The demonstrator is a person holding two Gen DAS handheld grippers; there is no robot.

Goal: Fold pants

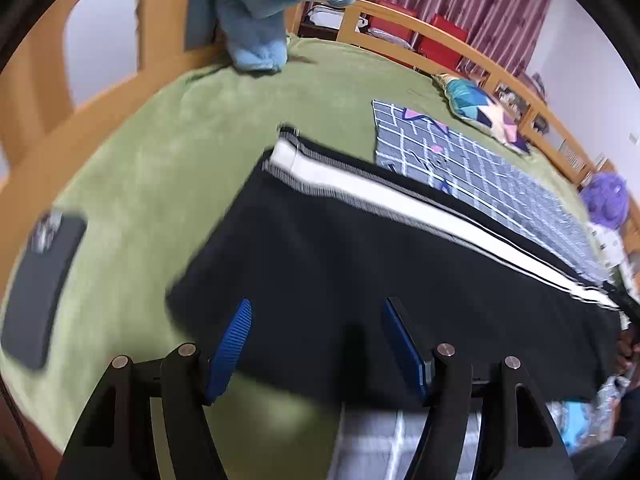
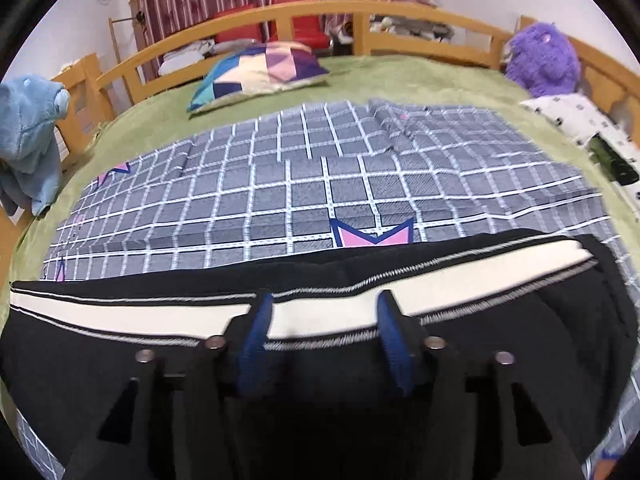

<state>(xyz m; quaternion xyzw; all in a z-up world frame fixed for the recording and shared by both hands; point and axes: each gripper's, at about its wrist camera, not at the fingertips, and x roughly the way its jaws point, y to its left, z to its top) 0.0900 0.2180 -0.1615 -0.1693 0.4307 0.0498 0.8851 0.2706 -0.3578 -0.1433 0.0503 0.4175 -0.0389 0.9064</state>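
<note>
The black pants (image 1: 360, 280) lie flat across the bed (image 1: 160, 152), over the near edge of a grey checked sheet (image 2: 280, 184) spread on the green fleece cover. No container is in view; the wooden bed rail (image 2: 304, 12) encloses the mattress, and inside it rest a geometric-print pillow (image 2: 256, 68) at 11 o'clock of the right wrist view, a purple plush toy (image 2: 540, 60) at 2 o'clock, and a light blue fleece garment (image 2: 28, 136) draped over the rail at 9 o'clock. A dark phone (image 1: 40, 288) lies on the cover at 9 o'clock of the left wrist view, apart from the pants. The pants are smooth black knit with a white side stripe (image 2: 160, 312) bordered by grey zigzag stitching; one ribbed end shows at 12 o'clock in the left view. The left tool (image 1: 316, 312) is spread wide, its blue ribbed pads (image 1: 232, 344) apart over the near black edge of the pants, nothing between them. The right tool (image 2: 324, 308) is likewise spread, pads (image 2: 256, 332) apart and lying against the white stripe; whether they press the cloth cannot be told. The lower pant edge is hidden behind both tool bodies. Motion blur softens the fabric edges in the left view. A dark green object (image 2: 612, 160) on white patterned cloth at 3 o'clock of the right view is cut off and cannot be identified.
</note>
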